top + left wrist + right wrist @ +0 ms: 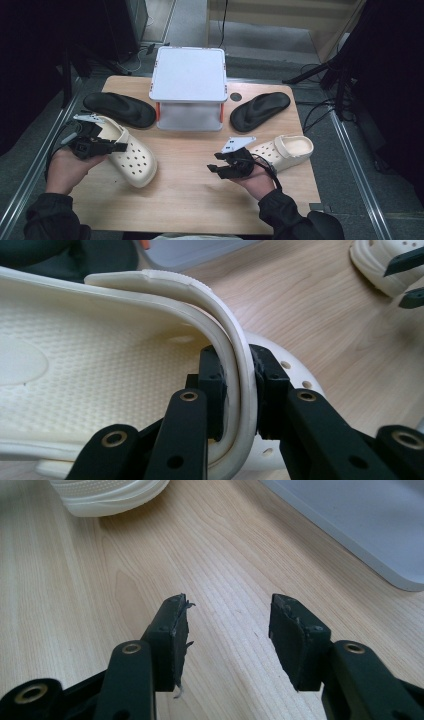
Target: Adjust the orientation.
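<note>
Left gripper [239, 385]: clamped on cream foam clog [100, 365] rim (dimpled insole), lower centre.
Right gripper [227, 630]: jaws apart over grained wooden table [100, 580].

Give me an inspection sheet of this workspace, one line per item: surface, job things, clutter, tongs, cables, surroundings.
Surface: light wooden table, bare in the middle.
Job's things: cream perforated foam clog at the left, its rim clamped by the left tongs; matching cream clog at the right, free.
Clutter: grey two-tier plastic stand at the far middle; one black moulded sandal to its left, another to its right.
Grippers: left tongs shut on the clog's rim; right tongs open over bare wood.
Cables: black cable trails from the right tongs.
Surroundings: dark stands and grey floor beyond the table.
</note>
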Demonstrator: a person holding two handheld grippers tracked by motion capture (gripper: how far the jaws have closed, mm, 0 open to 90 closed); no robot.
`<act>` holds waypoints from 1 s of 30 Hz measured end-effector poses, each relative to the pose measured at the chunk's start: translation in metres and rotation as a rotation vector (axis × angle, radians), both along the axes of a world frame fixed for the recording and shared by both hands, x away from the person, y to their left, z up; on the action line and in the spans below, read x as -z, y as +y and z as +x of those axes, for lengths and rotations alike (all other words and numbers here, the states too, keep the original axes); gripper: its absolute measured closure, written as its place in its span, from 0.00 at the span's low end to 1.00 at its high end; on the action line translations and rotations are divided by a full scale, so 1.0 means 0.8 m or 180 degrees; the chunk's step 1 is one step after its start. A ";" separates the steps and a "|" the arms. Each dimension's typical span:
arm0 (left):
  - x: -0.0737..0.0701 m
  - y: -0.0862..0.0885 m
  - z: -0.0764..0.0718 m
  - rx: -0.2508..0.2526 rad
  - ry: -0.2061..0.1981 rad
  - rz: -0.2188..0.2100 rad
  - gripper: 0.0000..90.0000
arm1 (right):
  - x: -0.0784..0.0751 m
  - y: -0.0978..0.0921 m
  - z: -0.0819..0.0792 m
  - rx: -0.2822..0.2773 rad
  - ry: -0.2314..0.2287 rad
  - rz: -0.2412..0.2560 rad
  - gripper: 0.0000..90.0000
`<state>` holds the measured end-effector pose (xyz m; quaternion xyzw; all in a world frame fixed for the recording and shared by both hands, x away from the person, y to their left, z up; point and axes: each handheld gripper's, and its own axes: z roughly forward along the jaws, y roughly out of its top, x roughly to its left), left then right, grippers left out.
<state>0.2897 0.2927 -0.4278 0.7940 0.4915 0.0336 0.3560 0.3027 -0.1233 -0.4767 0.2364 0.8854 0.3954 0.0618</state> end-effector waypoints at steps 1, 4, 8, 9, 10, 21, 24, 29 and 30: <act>-0.004 -0.009 -0.001 -0.0007 0.0008 0.0007 0.87 | -0.001 -0.001 0.000 -0.0001 -0.0019 0.0015 0.56; -0.010 -0.022 -0.003 0.0041 0.0012 -0.0007 0.87 | -0.003 -0.002 -0.002 0.0006 -0.0015 0.0055 0.56; -0.017 -0.043 -0.005 0.0129 -0.0008 -0.0153 0.87 | -0.005 -0.003 -0.006 0.0011 -0.0033 0.0100 0.56; -0.018 -0.050 -0.006 0.0153 -0.0013 -0.0163 0.87 | -0.005 -0.004 -0.007 0.0012 -0.0042 0.0101 0.56; -0.020 -0.056 -0.006 0.0185 -0.0018 -0.0164 0.87 | -0.006 -0.004 -0.008 0.0011 -0.0046 0.0106 0.56; -0.016 -0.129 -0.001 0.0427 0.0016 -0.0199 0.87 | -0.016 -0.011 -0.022 0.0068 -0.0103 0.0265 0.56; -0.012 -0.147 0.001 0.0482 0.0052 -0.0208 0.87 | -0.017 -0.012 -0.025 0.0074 -0.0135 0.0289 0.56; 0.001 -0.168 0.000 0.0532 0.0074 -0.0210 0.87 | -0.017 -0.015 -0.030 0.0127 -0.0138 0.0299 0.56; 0.001 -0.168 0.000 0.0532 0.0074 -0.0210 0.87 | -0.017 -0.015 -0.030 0.0127 -0.0138 0.0299 0.56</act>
